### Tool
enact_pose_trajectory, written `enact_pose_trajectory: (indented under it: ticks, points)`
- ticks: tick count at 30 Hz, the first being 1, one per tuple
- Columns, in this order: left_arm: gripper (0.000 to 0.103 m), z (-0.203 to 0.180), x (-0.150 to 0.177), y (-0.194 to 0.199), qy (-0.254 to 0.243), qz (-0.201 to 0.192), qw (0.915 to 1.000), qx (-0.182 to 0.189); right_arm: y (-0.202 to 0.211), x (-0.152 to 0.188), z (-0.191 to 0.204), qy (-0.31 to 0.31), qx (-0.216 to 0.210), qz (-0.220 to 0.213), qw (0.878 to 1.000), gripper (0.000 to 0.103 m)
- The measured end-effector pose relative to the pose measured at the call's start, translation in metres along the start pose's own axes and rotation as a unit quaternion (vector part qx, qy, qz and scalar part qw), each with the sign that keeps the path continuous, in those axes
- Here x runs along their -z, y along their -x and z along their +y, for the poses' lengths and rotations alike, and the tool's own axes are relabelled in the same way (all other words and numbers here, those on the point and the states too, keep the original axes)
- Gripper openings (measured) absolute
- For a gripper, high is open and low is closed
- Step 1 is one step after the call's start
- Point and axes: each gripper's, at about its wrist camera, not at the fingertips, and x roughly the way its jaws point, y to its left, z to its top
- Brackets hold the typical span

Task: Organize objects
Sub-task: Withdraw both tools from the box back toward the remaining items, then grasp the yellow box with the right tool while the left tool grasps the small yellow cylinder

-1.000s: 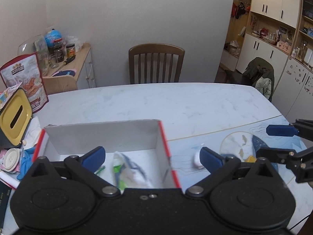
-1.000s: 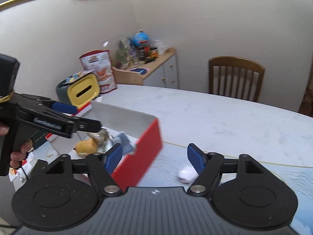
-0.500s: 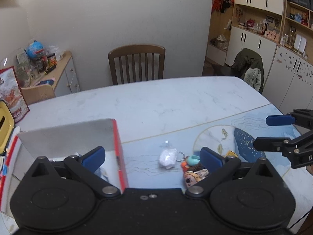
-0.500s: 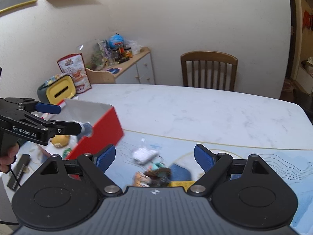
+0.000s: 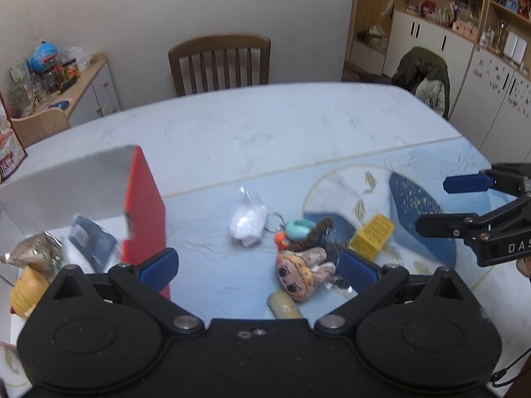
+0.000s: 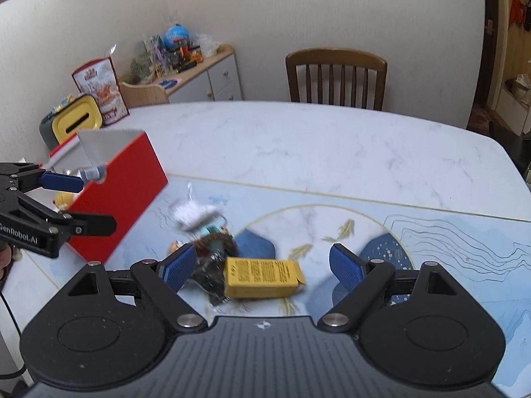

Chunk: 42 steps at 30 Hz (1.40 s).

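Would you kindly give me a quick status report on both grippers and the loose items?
Left gripper open, empty, over doll keychain. Right gripper open, just widened, empty above yellow box. White packet loose beside red box. Nothing blocking.

both black two-finger grippers with blue pads tilted down; left gripper [image 5: 257,267] jaws spread wide, nothing pinched, right gripper [image 6: 262,267] just opened up wide too, holding nothing
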Motion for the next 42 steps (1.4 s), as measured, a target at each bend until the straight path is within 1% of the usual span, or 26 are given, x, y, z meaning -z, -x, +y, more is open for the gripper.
enact_pose_trajectory:
  ticks: [4,6,8,10,13,17,19,21,23,29,33,35,39,42]
  points:
    - [0.102,-0.005,0.008,-0.017,0.007,0.02,0.9997,-0.009,-0.014,0.005,-0.004,0.004,-0.005,0.017,1.0,0.088]
    - [0.102,-0.005,0.011,-0.026,0.016,0.031,0.9993,-0.015,-0.02,0.007,-0.005,0.004,-0.009,0.023,1.0,0.088]
    - [0.102,-0.003,0.015,-0.033,0.027,0.039,0.9988,-0.014,-0.026,0.007,-0.006,0.005,-0.009,0.028,1.0,0.088]
    - [0.102,-0.008,0.018,-0.035,0.017,0.035,0.9989,-0.027,-0.032,0.008,-0.008,0.003,-0.012,0.033,0.999,0.088]
    - [0.102,-0.013,0.022,-0.041,0.018,0.046,0.9986,-0.02,-0.039,0.009,-0.008,-0.003,-0.018,0.039,0.999,0.088]
    - [0.101,-0.018,0.029,-0.047,0.025,0.053,0.998,-0.026,-0.047,0.011,-0.008,-0.003,-0.022,0.048,0.999,0.088]
    - [0.099,-0.019,0.033,-0.052,0.03,0.059,0.9974,-0.028,-0.051,0.012,-0.009,-0.006,-0.023,0.051,0.998,0.088]
    - [0.094,-0.018,0.036,-0.057,0.039,0.068,0.9965,-0.03,-0.055,0.012,-0.009,-0.008,-0.022,0.053,0.998,0.088]
    - [0.092,-0.017,0.039,-0.061,0.052,0.072,0.9956,-0.03,-0.058,0.012,-0.009,-0.01,-0.024,0.056,0.998,0.088]
    - [0.083,-0.016,0.045,-0.065,0.073,0.079,0.9937,-0.03,-0.066,0.014,-0.007,-0.013,-0.025,0.061,0.998,0.088]
    - [0.077,-0.014,0.047,-0.068,0.087,0.085,0.9921,-0.033,-0.07,0.013,-0.01,-0.028,-0.027,0.056,0.998,0.088]
    - [0.076,-0.014,0.048,-0.069,0.086,0.084,0.9921,-0.038,-0.072,0.014,-0.011,-0.03,-0.027,0.058,0.997,0.087]
    - [0.067,-0.016,0.047,-0.068,0.081,0.08,0.9928,-0.037,-0.078,0.016,-0.013,-0.032,-0.025,0.064,0.997,0.085]
    - [0.061,-0.017,0.048,-0.066,0.078,0.077,0.9931,-0.04,-0.084,0.016,-0.019,-0.046,-0.029,0.071,0.996,0.082]
